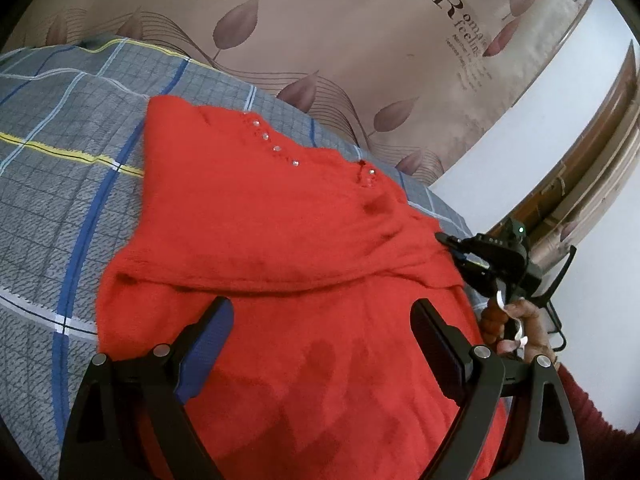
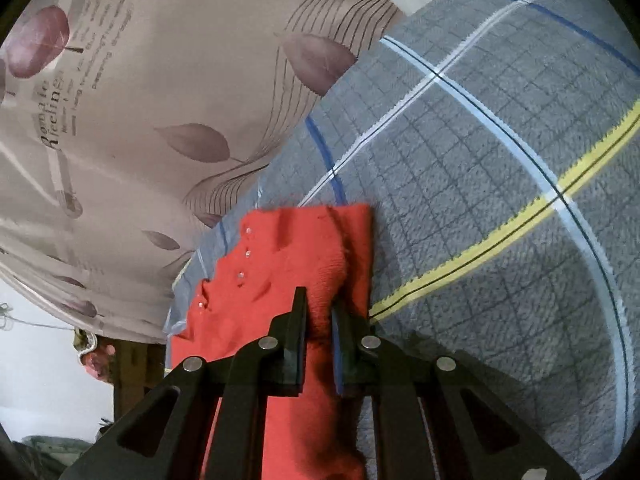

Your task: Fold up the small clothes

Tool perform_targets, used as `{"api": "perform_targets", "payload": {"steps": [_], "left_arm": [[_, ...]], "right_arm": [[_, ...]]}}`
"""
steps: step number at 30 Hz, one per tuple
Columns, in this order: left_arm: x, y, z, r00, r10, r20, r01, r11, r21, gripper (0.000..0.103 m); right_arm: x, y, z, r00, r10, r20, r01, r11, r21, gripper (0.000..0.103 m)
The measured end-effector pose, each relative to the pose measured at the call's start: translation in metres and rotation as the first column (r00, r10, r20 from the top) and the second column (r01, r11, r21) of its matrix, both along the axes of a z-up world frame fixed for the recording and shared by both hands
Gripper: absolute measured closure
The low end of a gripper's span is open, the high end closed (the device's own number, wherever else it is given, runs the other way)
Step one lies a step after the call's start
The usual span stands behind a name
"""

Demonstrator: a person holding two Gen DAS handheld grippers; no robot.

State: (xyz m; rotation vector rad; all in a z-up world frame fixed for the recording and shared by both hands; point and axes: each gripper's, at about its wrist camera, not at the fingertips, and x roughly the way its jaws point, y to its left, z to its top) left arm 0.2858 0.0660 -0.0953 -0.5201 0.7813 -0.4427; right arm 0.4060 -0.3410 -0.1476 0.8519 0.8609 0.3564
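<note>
Red knit sweater point(image 1: 280, 216) with a row of small clear studs lies spread on the grey checked blanket point(image 1: 60, 128), near its far edge by the leaf-print curtain point(image 1: 320, 40). The right gripper point(image 2: 319, 312) pinches a raised fold at the sweater's side edge. The left gripper point(image 1: 320, 320) hovers spread wide above the sweater's near part.
</note>
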Motion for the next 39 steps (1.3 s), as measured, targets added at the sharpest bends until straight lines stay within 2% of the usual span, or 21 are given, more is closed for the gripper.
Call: {"api": "perform_targets", "payload": {"steps": [4, 5, 7, 9, 12, 15, 19, 21, 22, 23, 24, 27, 29, 32, 35, 37, 39], "left_arm": [[-0.007, 0.019, 0.010, 0.999, 0.034, 0.036, -0.031, 0.997, -0.077, 0.013], [-0.005, 0.023, 0.012, 0.999, 0.043, 0.032, -0.041, 0.996, -0.077, 0.013], [0.004, 0.034, 0.020, 0.998, 0.064, 0.013, -0.064, 0.998, -0.025, 0.013], [0.014, 0.044, 0.028, 0.997, 0.075, 0.024, -0.076, 0.997, 0.015, 0.013], [0.042, 0.058, 0.040, 0.996, 0.085, 0.030, -0.088, 0.989, 0.115, 0.013], [0.081, 0.069, 0.033, 0.996, 0.082, -0.029, -0.075, 0.982, 0.175, 0.013], [0.122, 0.084, 0.005, 0.985, 0.076, -0.154, -0.058, 0.991, 0.120, 0.013], [0.136, 0.086, -0.005, 0.980, 0.074, -0.185, -0.056, 0.993, 0.104, 0.020], [0.137, 0.085, -0.005, 0.981, 0.080, -0.175, -0.060, 0.992, 0.115, 0.040], [0.140, 0.082, -0.005, 0.984, 0.078, -0.162, -0.054, 0.987, 0.149, 0.073], [0.143, 0.078, -0.005, 0.984, 0.076, -0.160, -0.044, 0.980, 0.196, 0.087], [0.143, 0.072, 0.000, 0.987, 0.098, -0.124, -0.060, 0.959, 0.279, 0.090], [0.142, 0.074, 0.005, 0.987, 0.122, -0.101, -0.083, 0.942, 0.324, 0.094], [0.144, 0.095, 0.011, 0.982, 0.170, -0.077, -0.135, 0.932, 0.335, 0.096], [0.146, 0.117, 0.011, 0.976, 0.210, -0.066, -0.180, 0.934, 0.309, 0.096], [0.144, 0.118, 0.010, 0.976, 0.213, -0.054, -0.180, 0.916, 0.359, 0.097], [0.136, 0.116, 0.015, 0.979, 0.203, -0.024, -0.180, 0.913, 0.365, 0.097]], "right_arm": [[-0.005, 0.007, 0.008, 1.000, 0.025, 0.014, -0.024, 0.998, -0.066, 0.094], [-0.001, 0.014, 0.011, 0.999, 0.031, 0.014, -0.029, 0.996, -0.088, 0.093], [-0.001, 0.017, 0.014, 0.999, 0.035, 0.018, -0.033, 0.993, -0.114, 0.093], [0.000, 0.012, 0.015, 0.999, 0.031, 0.019, -0.029, 0.994, -0.107, 0.093], [-0.001, 0.010, 0.013, 0.999, 0.025, 0.021, -0.023, 0.996, -0.091, 0.093], [-0.003, 0.008, 0.013, 0.999, 0.022, 0.026, -0.019, 0.994, -0.108, 0.094], [-0.004, 0.012, 0.016, 0.999, 0.024, 0.033, -0.019, 0.989, -0.146, 0.093], [-0.004, 0.015, 0.017, 0.999, 0.025, 0.035, -0.019, 0.988, -0.152, 0.093], [-0.004, 0.015, 0.017, 0.999, 0.026, 0.036, -0.020, 0.988, -0.152, 0.093], [-0.004, 0.016, 0.017, 0.999, 0.026, 0.037, -0.020, 0.989, -0.150, 0.093], [-0.004, 0.016, 0.017, 0.999, 0.025, 0.037, -0.020, 0.989, -0.147, 0.093], [-0.004, 0.014, 0.016, 0.999, 0.029, 0.044, -0.023, 0.992, -0.128, 0.090], [-0.008, 0.011, 0.017, 0.997, 0.037, 0.064, -0.030, 0.994, -0.103, 0.084], [-0.012, 0.011, 0.019, 0.996, 0.043, 0.083, -0.034, 0.994, -0.105, 0.083], [-0.010, 0.020, 0.022, 0.994, 0.069, 0.084, -0.056, 0.988, -0.143, 0.083], [-0.009, 0.026, 0.023, 0.992, 0.095, 0.086, -0.080, 0.984, -0.161, 0.082], [-0.008, 0.025, 0.022, 0.991, 0.106, 0.081, -0.094, 0.986, -0.141, 0.082]]}}
